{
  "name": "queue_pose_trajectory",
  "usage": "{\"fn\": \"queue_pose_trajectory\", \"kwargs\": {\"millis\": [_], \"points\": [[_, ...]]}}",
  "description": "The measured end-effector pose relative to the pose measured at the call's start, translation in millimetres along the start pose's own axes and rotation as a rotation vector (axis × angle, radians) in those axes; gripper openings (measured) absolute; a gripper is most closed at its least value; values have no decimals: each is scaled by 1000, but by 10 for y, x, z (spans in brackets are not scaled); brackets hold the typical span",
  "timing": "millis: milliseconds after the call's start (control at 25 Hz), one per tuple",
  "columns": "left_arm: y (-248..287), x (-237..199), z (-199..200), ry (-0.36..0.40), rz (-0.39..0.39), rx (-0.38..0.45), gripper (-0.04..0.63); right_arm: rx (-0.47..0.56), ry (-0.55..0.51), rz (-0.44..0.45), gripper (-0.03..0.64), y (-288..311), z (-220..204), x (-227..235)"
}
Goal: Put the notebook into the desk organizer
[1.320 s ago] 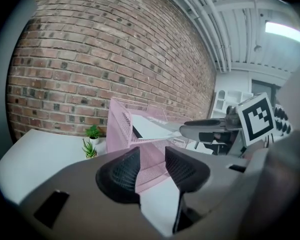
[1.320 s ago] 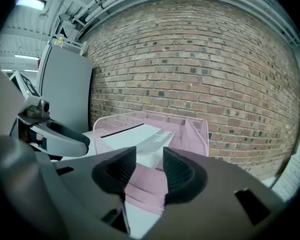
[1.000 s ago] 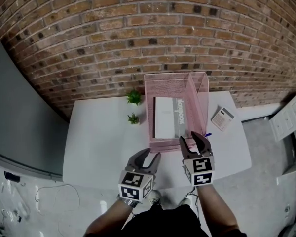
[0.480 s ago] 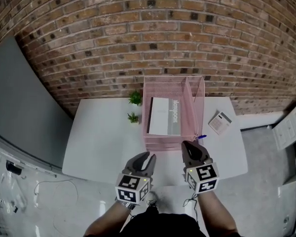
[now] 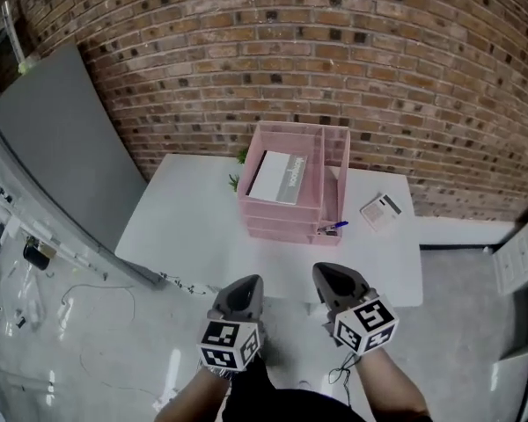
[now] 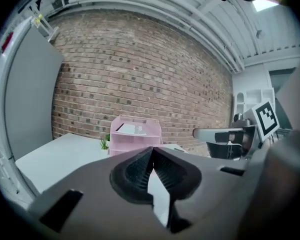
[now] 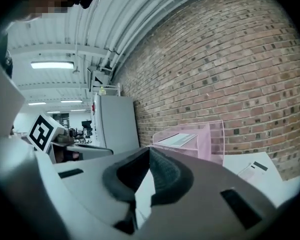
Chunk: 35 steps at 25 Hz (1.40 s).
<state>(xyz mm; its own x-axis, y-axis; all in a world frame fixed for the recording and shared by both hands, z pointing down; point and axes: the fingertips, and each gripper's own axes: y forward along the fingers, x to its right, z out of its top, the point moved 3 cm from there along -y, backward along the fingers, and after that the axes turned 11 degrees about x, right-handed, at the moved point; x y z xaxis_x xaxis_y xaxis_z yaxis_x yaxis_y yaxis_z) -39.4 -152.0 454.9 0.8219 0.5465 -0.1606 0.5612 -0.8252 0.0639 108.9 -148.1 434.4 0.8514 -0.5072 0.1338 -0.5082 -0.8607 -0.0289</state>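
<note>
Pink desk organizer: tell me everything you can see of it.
The pink desk organizer looks like fine metal mesh, with stacked open trays on the left and a narrow compartment on the right. It stands upright on the white table, near the brick wall. A white-and-grey notebook lies flat in its top tray. A blue pen shows at its front right corner; contact is unclear.

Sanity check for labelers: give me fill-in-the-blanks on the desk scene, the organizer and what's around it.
The notebook lies in the organizer's ____ tray.
The organizer on the table is ____ in colour.
In the head view, the calculator lies to the organizer's ____.
The pen at the organizer's front corner is ____.
Missing words: top; pink; right; blue.
</note>
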Motion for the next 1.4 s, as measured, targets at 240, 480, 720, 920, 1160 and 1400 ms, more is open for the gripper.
{"fn": "queue_pose_trajectory", "kwargs": {"millis": [240, 480, 720, 920, 1160, 1400], "points": [[-786, 487, 5, 41, 73, -6, 6, 9, 40, 100, 3, -530, 48, -398], [-1300, 701, 105, 85, 109, 1, 6, 22, 64, 173, 3, -780, 59, -821], [-1657, 658, 76, 36, 130, 1, 6, 26, 79, 190, 3, -876, -2, -1123], [-1817, 589, 30, 9, 95, 0, 6, 17, 70, 145, 3, -990, -68, -1312], [-1893, 630, 0, -12, -22, -1, 6, 18, 43, 30, 3, -1228, -66, -1447], [-1997, 684, 13, -25, -138, -1, 6, 12, 19, -88, 3, -1503, -49, -1625]]}}
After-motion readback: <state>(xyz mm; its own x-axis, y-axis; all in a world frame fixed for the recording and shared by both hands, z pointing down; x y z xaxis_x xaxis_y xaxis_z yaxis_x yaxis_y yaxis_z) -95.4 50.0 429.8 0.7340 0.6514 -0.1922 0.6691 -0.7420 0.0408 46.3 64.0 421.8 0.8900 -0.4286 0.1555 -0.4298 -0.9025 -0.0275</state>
